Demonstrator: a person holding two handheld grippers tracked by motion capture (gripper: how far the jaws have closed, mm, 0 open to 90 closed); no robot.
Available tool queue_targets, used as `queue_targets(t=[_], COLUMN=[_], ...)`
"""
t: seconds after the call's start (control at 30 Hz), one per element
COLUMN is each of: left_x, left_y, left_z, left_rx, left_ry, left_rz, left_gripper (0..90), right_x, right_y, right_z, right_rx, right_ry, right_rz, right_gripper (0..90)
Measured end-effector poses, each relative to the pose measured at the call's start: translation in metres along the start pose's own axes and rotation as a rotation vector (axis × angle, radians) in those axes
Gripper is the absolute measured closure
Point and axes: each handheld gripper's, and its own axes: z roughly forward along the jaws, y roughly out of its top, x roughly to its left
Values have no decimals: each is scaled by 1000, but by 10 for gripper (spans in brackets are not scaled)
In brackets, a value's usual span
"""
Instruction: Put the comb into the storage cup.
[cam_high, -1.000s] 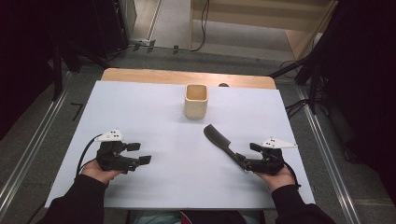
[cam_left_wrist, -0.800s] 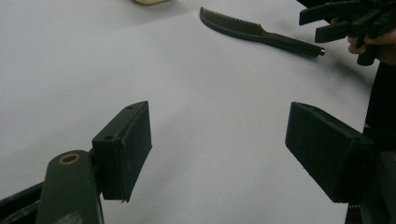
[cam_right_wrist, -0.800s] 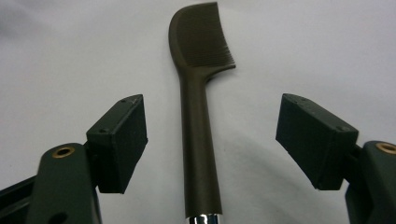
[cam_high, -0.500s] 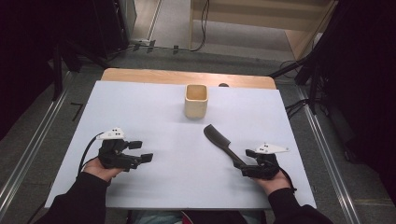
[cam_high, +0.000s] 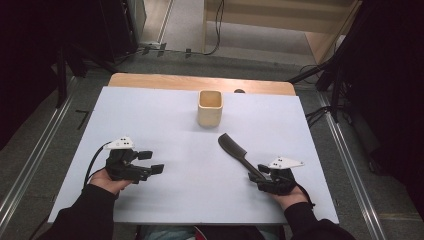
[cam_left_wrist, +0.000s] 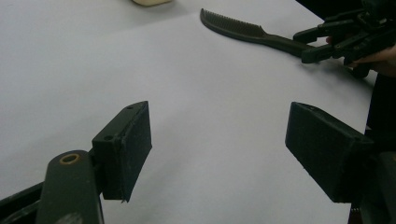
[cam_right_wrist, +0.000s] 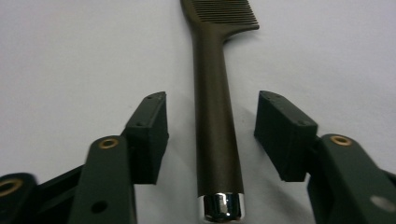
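surface: white table (cam_high: 165, 120) | room: dark | right gripper (cam_right_wrist: 210, 135) closing, astride comb (cam_right_wrist: 215, 116), untouching | left gripper (cam_left_wrist: 217, 149) apart

one dark comb (cam_high: 237, 152) lies on the table (cam_high: 165, 115), and there is one table, with a white top. one small tan cup (cam_high: 209, 108) stands on it. two grippers are in the person's hands, the left gripper (cam_high: 146, 163) and the right gripper (cam_high: 260, 177), each with two black jaws, so four jaws in all. two hands and two dark sleeves come in from the near edge.
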Motion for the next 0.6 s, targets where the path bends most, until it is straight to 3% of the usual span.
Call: queue_targets(t=[0.03, 0.23, 0.6], left_x=[0, 0, 0], left_y=[0, 0, 0], left_z=[0, 1, 1], left_rx=[1, 3, 9], left_ry=[0, 0, -6], left_rz=[1, 1, -3], left_gripper=[234, 234, 234], right_x=[0, 3, 0], right_y=[0, 0, 8], right_z=[0, 0, 0], right_rx=[0, 6, 53], right_ry=[0, -26, -12], right_rz=[0, -5, 21], right_gripper=[501, 691, 702])
